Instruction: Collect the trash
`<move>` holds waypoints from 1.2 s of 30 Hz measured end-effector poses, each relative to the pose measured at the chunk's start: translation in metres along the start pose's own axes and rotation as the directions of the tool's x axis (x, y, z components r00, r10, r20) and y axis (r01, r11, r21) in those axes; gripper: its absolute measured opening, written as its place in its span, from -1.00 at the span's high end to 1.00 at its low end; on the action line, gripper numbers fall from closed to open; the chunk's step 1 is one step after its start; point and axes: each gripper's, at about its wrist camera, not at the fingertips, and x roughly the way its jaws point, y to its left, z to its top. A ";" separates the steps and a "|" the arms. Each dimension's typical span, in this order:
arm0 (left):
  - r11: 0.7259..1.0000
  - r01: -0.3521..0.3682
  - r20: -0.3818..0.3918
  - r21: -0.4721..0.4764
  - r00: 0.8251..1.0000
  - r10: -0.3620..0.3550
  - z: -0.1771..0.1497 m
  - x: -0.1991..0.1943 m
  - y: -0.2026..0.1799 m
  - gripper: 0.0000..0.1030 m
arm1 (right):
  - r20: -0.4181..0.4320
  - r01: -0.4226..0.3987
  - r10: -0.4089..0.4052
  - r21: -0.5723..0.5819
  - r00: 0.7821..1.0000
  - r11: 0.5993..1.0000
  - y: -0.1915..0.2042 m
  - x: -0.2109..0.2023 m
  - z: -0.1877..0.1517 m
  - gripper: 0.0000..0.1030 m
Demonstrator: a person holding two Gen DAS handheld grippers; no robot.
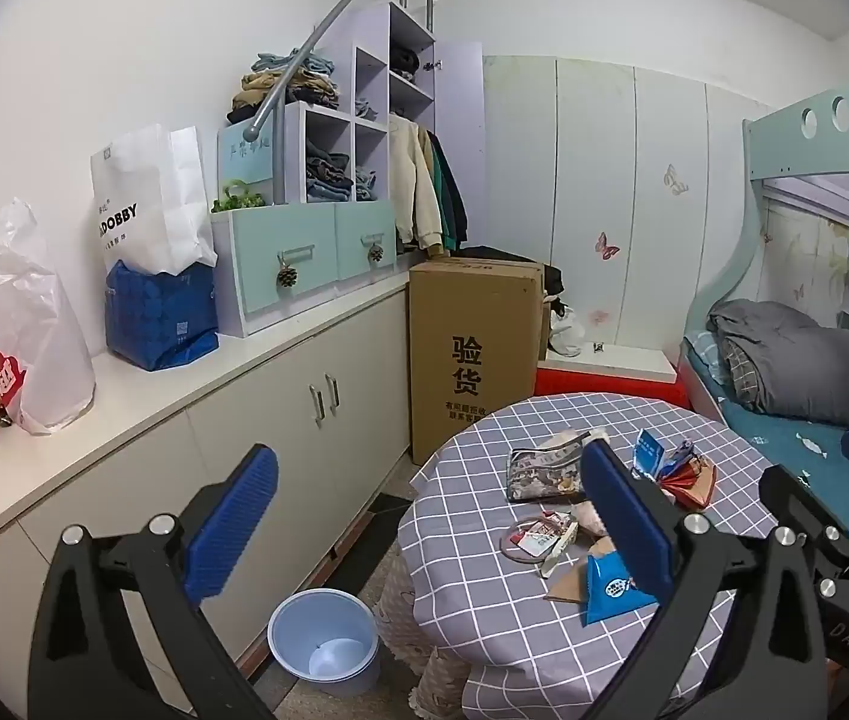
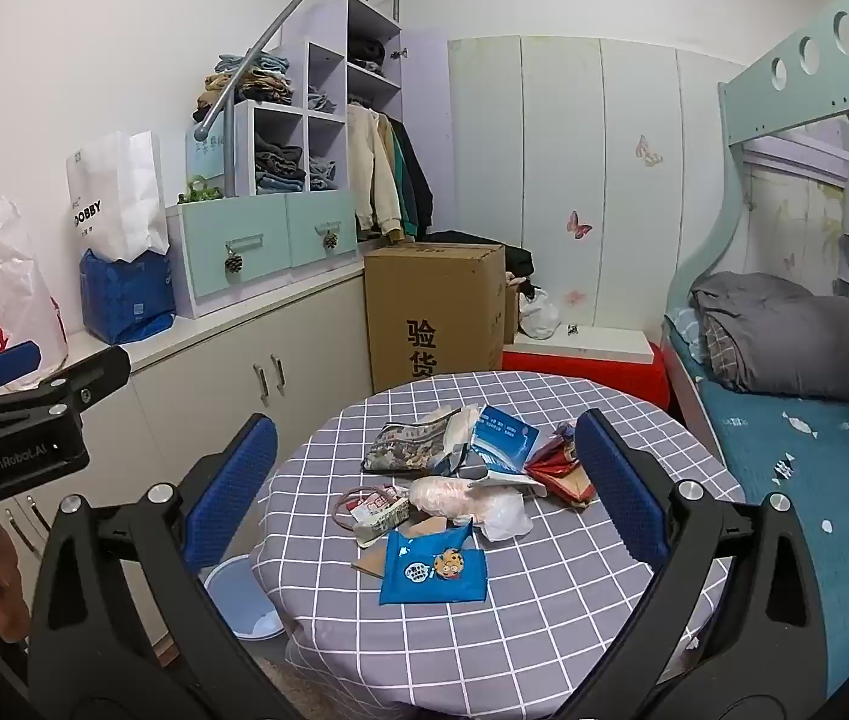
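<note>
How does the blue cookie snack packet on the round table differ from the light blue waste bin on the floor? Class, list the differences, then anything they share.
1. The blue snack packet lies flat on the checked tablecloth; the waste bin stands upright on the floor beside the table.
2. The packet is deep blue with printed cartoon pictures; the bin is plain pale blue.
3. The packet is a flat wrapper; the bin is a round, open-topped container.

Shared: both are blue.

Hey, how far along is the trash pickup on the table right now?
Nothing looks done: the blue bin beside the table looks nearly empty. Nothing is in hand; the left gripper and right gripper are both open. Left: the blue snack packet, red wrapper and other litter on the checked tablecloth.
</note>
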 end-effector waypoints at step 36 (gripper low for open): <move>0.999 0.035 0.013 0.010 0.999 -0.035 -0.005 0.004 -0.007 -0.92 | -0.002 -0.001 0.001 0.006 1.000 1.000 -0.002 0.003 -0.002 -0.89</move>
